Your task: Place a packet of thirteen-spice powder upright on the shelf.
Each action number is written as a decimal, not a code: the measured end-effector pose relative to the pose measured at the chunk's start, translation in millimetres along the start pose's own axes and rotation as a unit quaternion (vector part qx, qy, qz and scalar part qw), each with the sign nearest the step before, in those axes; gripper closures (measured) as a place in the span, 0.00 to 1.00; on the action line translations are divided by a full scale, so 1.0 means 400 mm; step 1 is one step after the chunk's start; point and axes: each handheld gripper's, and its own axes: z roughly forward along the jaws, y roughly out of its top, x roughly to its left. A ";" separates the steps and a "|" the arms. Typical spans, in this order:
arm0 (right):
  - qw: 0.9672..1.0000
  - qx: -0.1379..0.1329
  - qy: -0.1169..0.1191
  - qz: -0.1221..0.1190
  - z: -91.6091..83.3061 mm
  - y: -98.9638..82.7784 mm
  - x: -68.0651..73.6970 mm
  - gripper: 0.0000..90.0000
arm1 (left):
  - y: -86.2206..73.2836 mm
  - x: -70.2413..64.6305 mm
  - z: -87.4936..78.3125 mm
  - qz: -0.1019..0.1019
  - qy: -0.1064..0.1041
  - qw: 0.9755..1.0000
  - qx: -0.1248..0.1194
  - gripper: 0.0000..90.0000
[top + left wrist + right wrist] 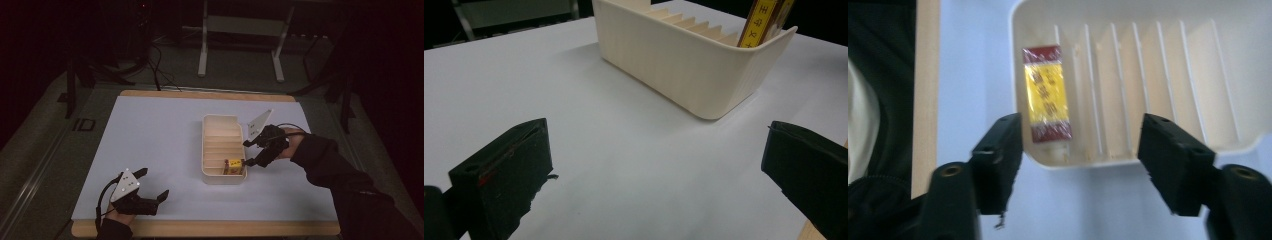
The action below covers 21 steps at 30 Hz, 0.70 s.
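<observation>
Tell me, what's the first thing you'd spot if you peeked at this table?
The bright yellow and red packet jumps out, standing in the end slot of the cream slotted tray near the middle of the white table. Just right of it hovers the right gripper, jaws open and empty. The left gripper waits open at the table's near left corner.
</observation>
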 end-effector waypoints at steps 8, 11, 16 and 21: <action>0.998 -0.025 -0.028 0.054 -0.008 -0.045 -0.007 0.15 | -0.001 0.001 -0.001 -0.002 0.001 1.000 -0.001 0.00; 0.995 -0.046 -0.040 0.081 -0.023 -0.065 -0.009 0.16 | -0.001 0.001 -0.001 -0.001 0.000 1.000 0.000 0.00; 0.986 -0.076 -0.073 0.129 -0.043 -0.094 -0.014 0.16 | -0.001 0.000 -0.004 -0.001 0.001 1.000 -0.002 0.00; 0.977 -0.084 -0.116 0.159 -0.052 -0.130 -0.008 0.16 | -0.001 0.000 -0.005 0.000 0.000 1.000 -0.003 0.00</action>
